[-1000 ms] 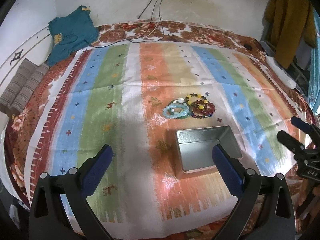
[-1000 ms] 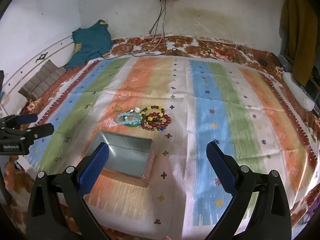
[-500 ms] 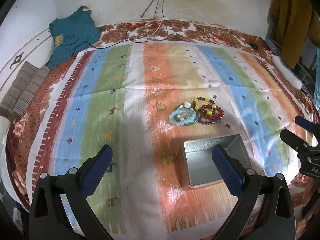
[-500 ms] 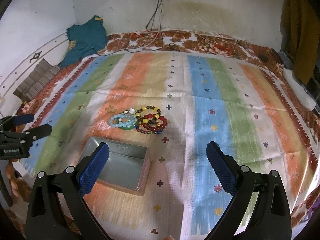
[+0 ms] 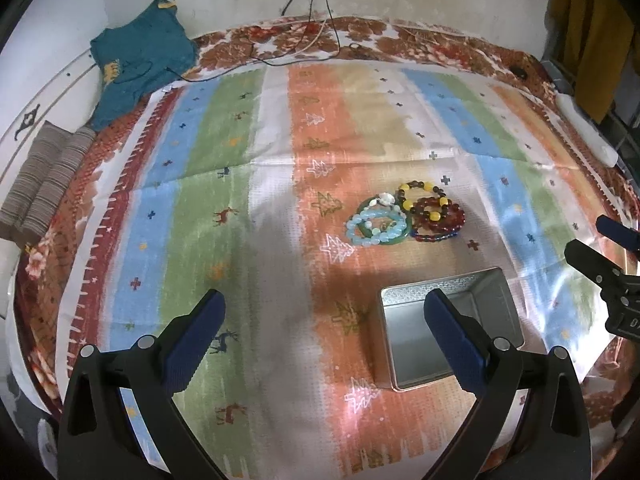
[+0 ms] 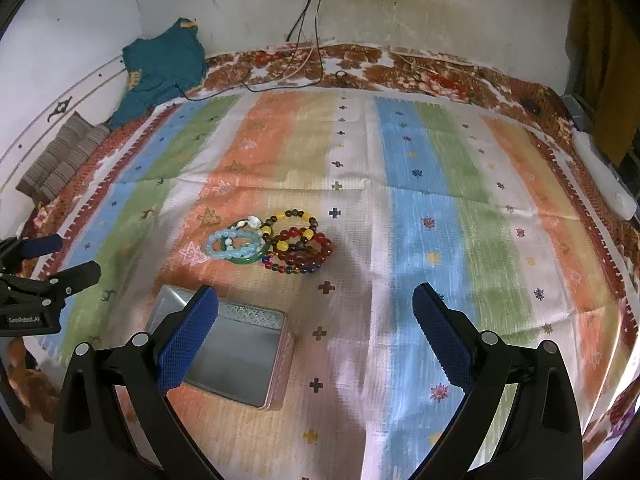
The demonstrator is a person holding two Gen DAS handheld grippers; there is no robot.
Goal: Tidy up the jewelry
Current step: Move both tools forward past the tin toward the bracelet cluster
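A pile of bead bracelets [image 5: 404, 216] lies on the striped cloth [image 5: 224, 208]: light blue and green ones on the left, dark red and yellow ones on the right. It also shows in the right wrist view [image 6: 272, 244]. An open, empty metal tin [image 5: 452, 332] sits just in front of the pile; it also shows in the right wrist view [image 6: 236, 344]. My left gripper [image 5: 324, 328] is open and empty, hovering left of the tin. My right gripper [image 6: 316, 324] is open and empty, hovering right of the tin.
A teal garment [image 5: 140, 56] and folded striped cloth [image 5: 44, 184] lie at the far left by the wall. Cables [image 5: 312, 32] run down from a wall socket. A mustard garment [image 5: 588, 28] hangs at the right. A white object [image 6: 604, 184] lies at the right edge.
Both grippers have drawn closer to the cloth, so the bracelets and tin look larger. The bracelets and tin have not moved on the cloth. Both grippers stay open.
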